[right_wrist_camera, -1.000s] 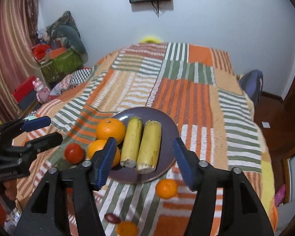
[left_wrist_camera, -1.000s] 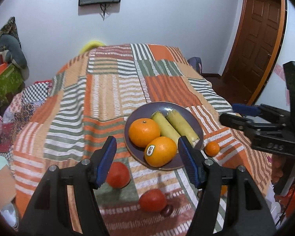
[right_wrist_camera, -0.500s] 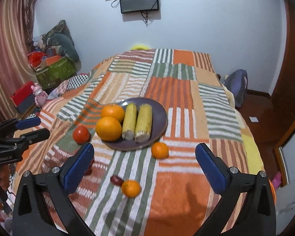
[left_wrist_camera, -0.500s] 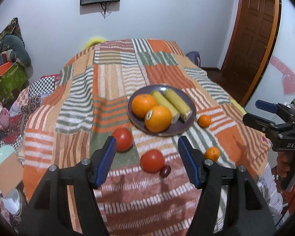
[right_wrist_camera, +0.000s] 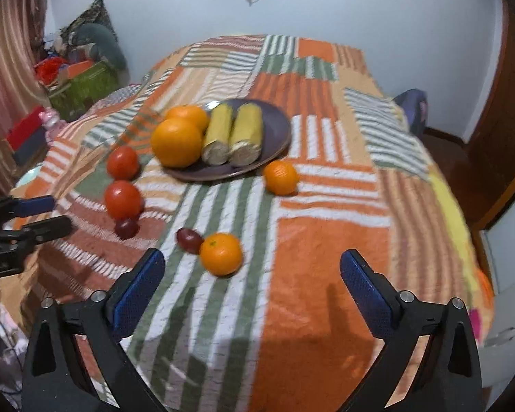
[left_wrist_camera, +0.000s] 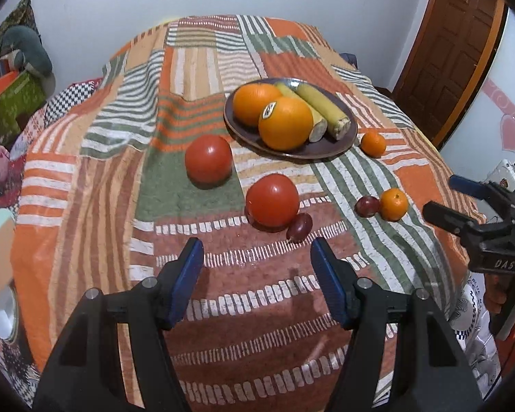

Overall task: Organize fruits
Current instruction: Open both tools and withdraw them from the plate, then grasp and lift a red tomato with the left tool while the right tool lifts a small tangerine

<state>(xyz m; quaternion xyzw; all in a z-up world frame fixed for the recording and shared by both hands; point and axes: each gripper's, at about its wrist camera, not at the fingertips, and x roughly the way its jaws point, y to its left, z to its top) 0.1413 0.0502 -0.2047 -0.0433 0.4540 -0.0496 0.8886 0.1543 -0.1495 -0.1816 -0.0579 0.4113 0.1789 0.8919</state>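
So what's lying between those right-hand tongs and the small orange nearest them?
Nothing: in the right wrist view only bare striped patchwork blanket separates the open right tongs from the small round orange mandarin.

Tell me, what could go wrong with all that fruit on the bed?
1. The tomatoes and mandarins lie loose on a soft, rumpled blanket and might roll if nudged.
2. The plate is already crowded with oranges and corn, so additions may tumble off.
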